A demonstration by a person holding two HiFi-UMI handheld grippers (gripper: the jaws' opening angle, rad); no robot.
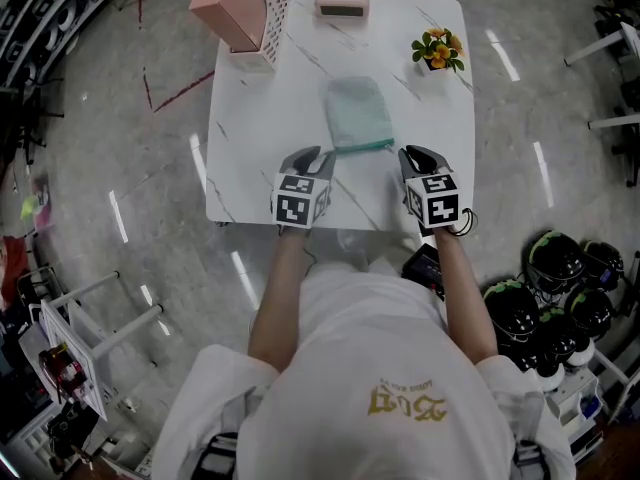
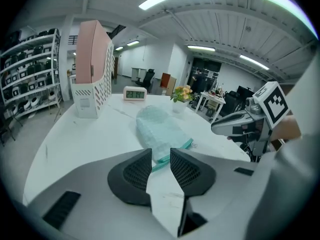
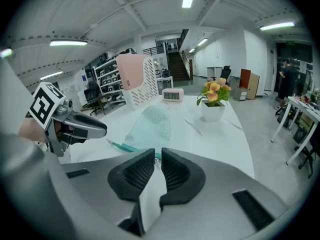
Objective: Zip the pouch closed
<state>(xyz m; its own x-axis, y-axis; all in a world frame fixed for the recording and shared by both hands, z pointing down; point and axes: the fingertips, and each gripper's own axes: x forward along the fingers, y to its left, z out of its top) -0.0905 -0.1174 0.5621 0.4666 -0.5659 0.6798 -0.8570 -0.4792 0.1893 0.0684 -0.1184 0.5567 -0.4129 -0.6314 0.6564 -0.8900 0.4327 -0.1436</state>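
Now | my left tool (image 1: 318, 158) and right tool (image 1: 420, 155) released, empty | risk: unpinned mint pouch (image 1: 358, 113) slides on surface (image 1: 255, 158) as I tug zipper (image 1: 361, 148).

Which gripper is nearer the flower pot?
Right. The right gripper hovers beside the pouch's near right corner, on the flower pot's side of the table. The left gripper hovers at the pouch's near left corner, farther off.

Pouch (image 1: 358, 113) is showing pale mint with a teal zip edge. Table (image 1: 260, 138) is showing white with grey veins. Far-left corner holder (image 1: 230, 3) is reading pink; far-right corner flowers (image 1: 438, 48), yellow-orange.
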